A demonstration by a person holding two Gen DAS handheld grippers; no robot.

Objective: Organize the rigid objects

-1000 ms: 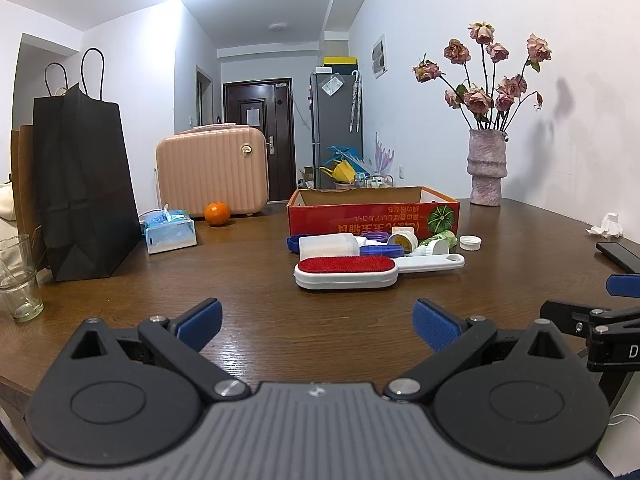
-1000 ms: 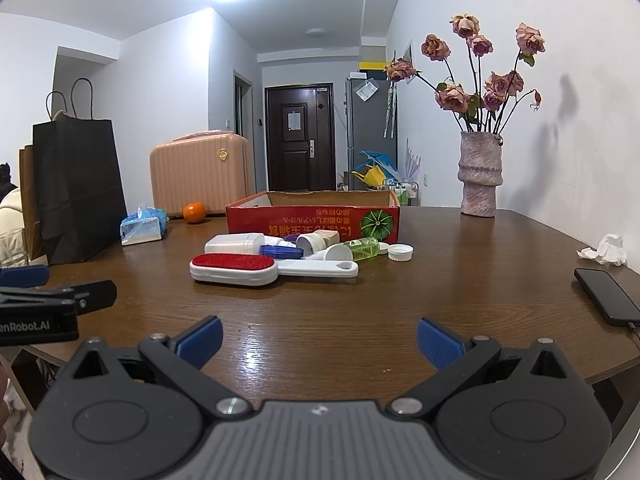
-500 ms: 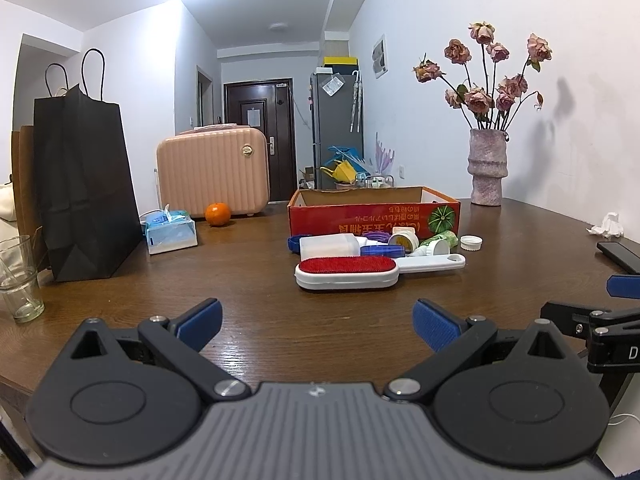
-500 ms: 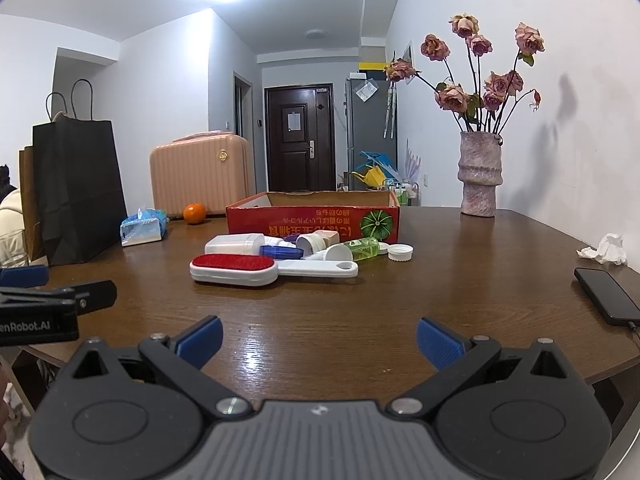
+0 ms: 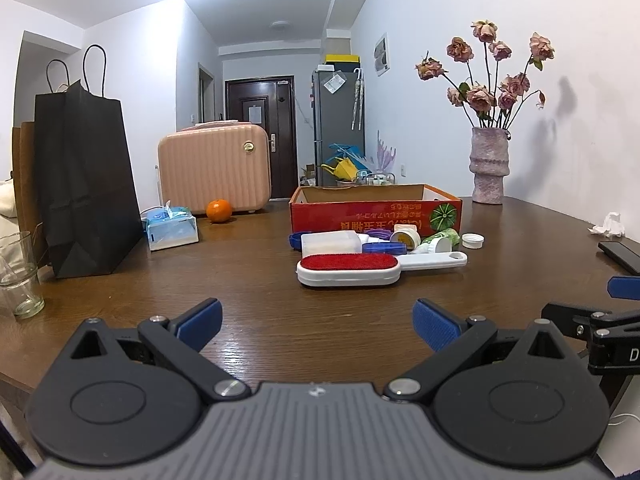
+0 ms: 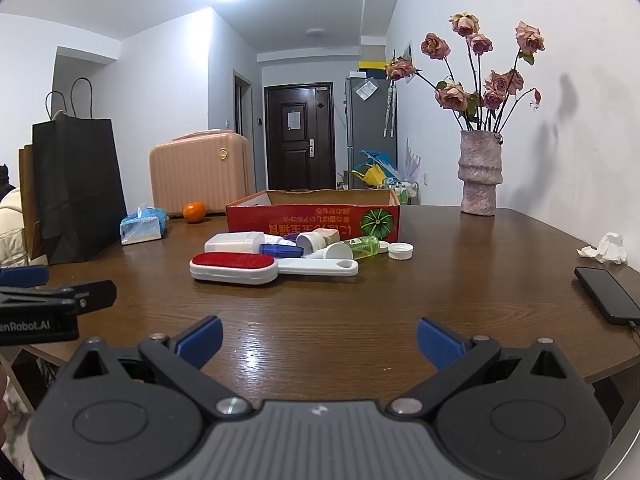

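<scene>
A white lint brush with a red pad (image 5: 348,267) (image 6: 234,266) lies mid-table in front of a red cardboard box (image 5: 376,214) (image 6: 314,222). Between them lie a white rectangular case (image 5: 329,242), a blue lid (image 5: 379,248), small white jars (image 5: 405,236), a green bottle (image 6: 362,246) and a white cap (image 6: 401,251). My left gripper (image 5: 318,322) is open and empty, low at the table's near edge. My right gripper (image 6: 319,340) is open and empty, also near the front edge, to the right of the left one.
A black paper bag (image 5: 82,184), a glass (image 5: 18,274), a tissue pack (image 5: 172,228), an orange (image 5: 219,211) and a pink case (image 5: 214,168) stand at the left and back. A vase of dried roses (image 6: 478,174), a crumpled tissue (image 6: 606,248) and a phone (image 6: 608,294) are at the right.
</scene>
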